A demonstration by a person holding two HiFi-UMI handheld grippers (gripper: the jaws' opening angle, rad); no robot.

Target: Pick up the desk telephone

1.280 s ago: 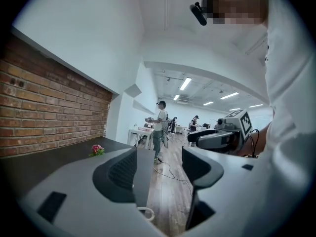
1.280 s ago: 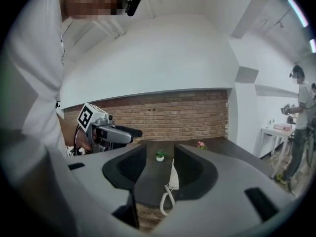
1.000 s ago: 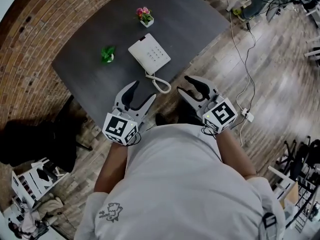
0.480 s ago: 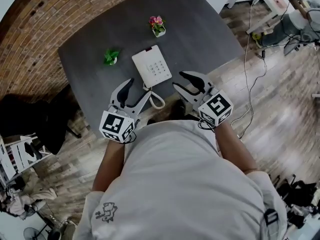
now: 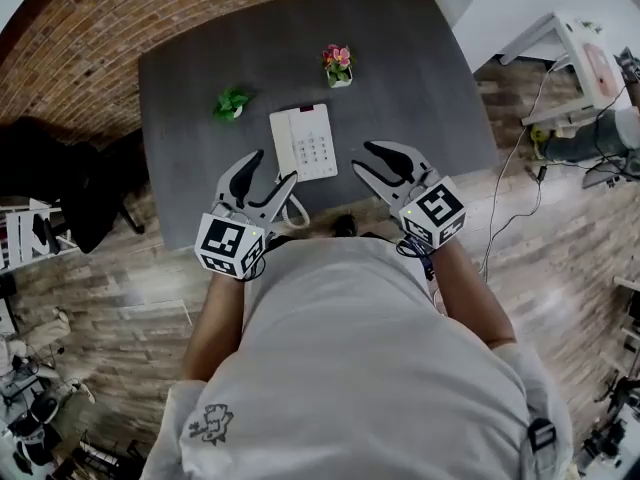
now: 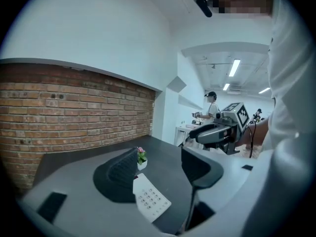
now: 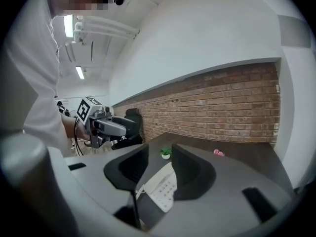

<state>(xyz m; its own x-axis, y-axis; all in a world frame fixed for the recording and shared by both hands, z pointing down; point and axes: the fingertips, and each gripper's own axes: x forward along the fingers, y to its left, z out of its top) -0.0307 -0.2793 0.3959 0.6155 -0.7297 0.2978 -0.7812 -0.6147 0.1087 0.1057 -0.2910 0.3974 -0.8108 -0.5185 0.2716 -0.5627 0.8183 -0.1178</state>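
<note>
The left gripper point(image 5: 272, 173) hangs with jaws spread and empty, just left of the near end of the flat white push-button desk telephone point(image 5: 305, 143). The phone lies ahead between both grippers, its long axis running away from the person. The right gripper point(image 5: 365, 160), jaws closing on nothing, seems slightly farther off on the phone's right. Beneath is a dark grey matte table point(image 5: 190, 78), with a red brick wall point(image 5: 70, 38) behind and a wood-plank floor point(image 5: 110, 288) around.

A lab-like office: brick wall point(image 5: 90, 38), dark desk point(image 5: 200, 78), white workbench point(image 5: 585, 56).
</note>
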